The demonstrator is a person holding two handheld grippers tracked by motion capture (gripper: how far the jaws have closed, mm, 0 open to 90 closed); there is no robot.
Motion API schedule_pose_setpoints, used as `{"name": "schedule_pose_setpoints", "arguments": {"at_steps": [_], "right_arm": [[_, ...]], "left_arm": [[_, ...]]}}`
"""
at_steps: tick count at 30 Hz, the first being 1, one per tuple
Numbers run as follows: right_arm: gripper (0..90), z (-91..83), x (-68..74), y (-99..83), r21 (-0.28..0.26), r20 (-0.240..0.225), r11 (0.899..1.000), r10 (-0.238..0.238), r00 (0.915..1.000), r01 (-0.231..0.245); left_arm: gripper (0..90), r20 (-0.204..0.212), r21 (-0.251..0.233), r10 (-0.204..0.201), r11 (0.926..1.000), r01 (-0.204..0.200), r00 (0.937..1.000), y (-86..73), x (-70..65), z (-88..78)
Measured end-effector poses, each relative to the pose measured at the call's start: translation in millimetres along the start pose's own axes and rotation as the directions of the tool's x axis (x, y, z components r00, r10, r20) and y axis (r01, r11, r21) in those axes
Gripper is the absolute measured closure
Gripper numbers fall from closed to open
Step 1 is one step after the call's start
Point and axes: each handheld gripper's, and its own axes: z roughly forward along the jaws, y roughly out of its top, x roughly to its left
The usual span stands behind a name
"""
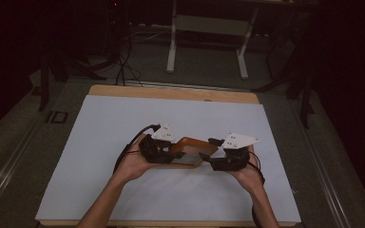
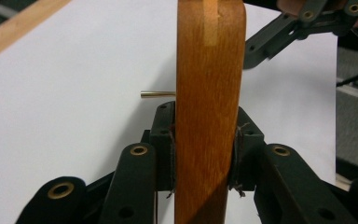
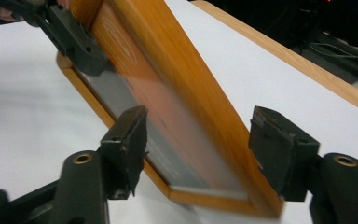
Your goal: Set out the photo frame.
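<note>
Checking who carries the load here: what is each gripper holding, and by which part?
The left gripper clamps the wooden frame across its edge rail. The right gripper holds nothing: its jaws stand open astride the frame's other end.

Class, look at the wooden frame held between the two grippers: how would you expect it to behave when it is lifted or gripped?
The wooden frame probably stays stiff: the left gripper clamps one edge alone and it shows no sag. Its smooth varnished wood may slip between pads. The pane inside looks like glass, so likely fragile. The right gripper stands open around it.
</note>
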Motion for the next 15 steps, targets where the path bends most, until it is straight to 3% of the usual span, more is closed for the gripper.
{"name": "schedule_pose_setpoints", "arguments": {"at_steps": [5,6,7,8,9,15], "right_arm": [[31.3,5.4,-1.3,2.1,-0.021,-0.028,1.000,-0.005,0.9996,0.004],[29.4,7.8,-3.0,1.8,-0.039,-0.056,0.999,0.001,0.9985,-0.003],[28.4,9.4,-3.9,1.8,-0.043,-0.061,0.999,-0.002,0.9981,-0.001],[27.5,10.9,-4.6,1.8,-0.045,-0.063,0.999,-0.006,0.9980,0.003],[26.9,12.6,-5.3,1.8,-0.048,-0.069,0.999,-0.008,0.9976,0.005],[30.4,16.7,-3.3,0.3,-0.033,-0.113,0.999,-0.037,0.9929,0.033]], "left_arm": [[68.4,-0.003,0.007,0.034,0.9994,-0.034,0.9994,3.8,-2.5,1.7],[68.3,0.003,0.008,0.059,0.9982,-0.059,0.9983,5.7,-4.7,2.7],[68.3,0.003,0.008,0.059,0.9982,-0.059,0.9983,5.7,-4.7,2.7],[68.2,0.008,0.008,0.091,0.9958,-0.091,0.9958,7.7,-6.1,3.9],[68.0,0.013,0.008,0.097,0.9952,-0.097,0.9952,8.6,-6.4,4.5],[66.7,0.020,0.007,0.096,0.9954,-0.096,0.9952,13.0,-2.8,6.9]]}}
